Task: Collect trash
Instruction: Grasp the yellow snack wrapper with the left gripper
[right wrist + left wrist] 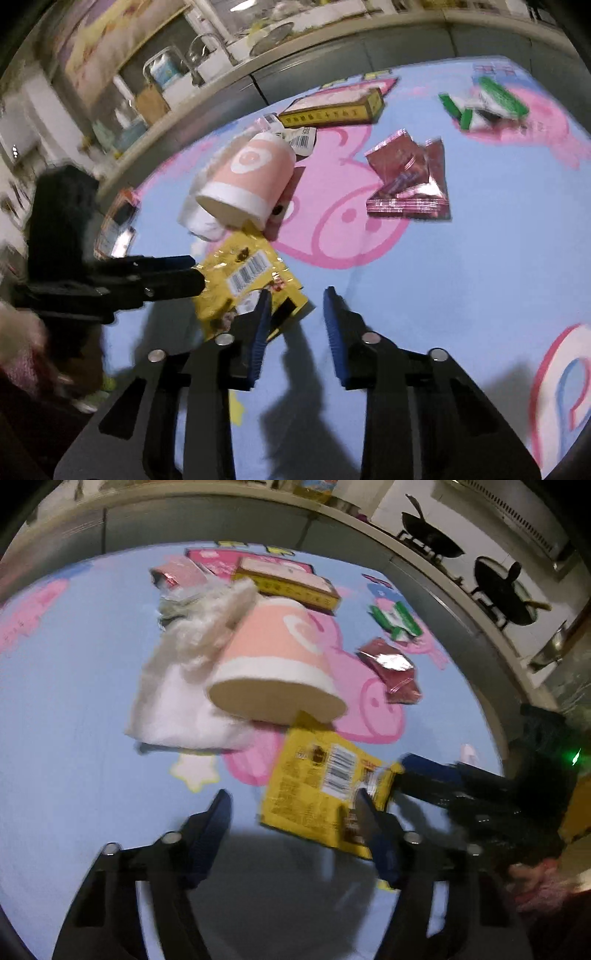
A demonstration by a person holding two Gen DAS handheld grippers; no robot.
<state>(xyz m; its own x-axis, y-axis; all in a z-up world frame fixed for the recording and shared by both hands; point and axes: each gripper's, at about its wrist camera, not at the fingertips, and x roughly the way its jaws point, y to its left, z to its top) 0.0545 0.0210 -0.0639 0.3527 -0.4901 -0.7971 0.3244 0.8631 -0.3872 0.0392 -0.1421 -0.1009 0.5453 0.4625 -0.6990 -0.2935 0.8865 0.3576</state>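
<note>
1. The yellow wrapper (321,786) is lying flat on the blue cartoon mat (74,738), just in front of both tools, its far edge tucked against the mouth of the tipped pink paper cup (277,657).
2. The left hand-held gripper (295,805) is hovering with its jaws apart and nothing pressed between them; its right finger is overlapping the wrapper's near corner, while its left finger is standing over bare mat.
3. The right hand-held gripper (295,299) is sitting with its jaws narrowed but still parted, gripping nothing; the wrapper's torn corner is lying at its left finger, slightly left of the gap.
4. In the left wrist view, the right tool is reaching in from the right and meeting the wrapper's right edge.
5. The wrapper's long axis is running from the cup towards the near edge, roughly along both tools' pointing direction.
6. Judging by this, either tool is close enough; the right one seems nearer to pinching an edge, though blur is leaving actual contact unclear.
</note>
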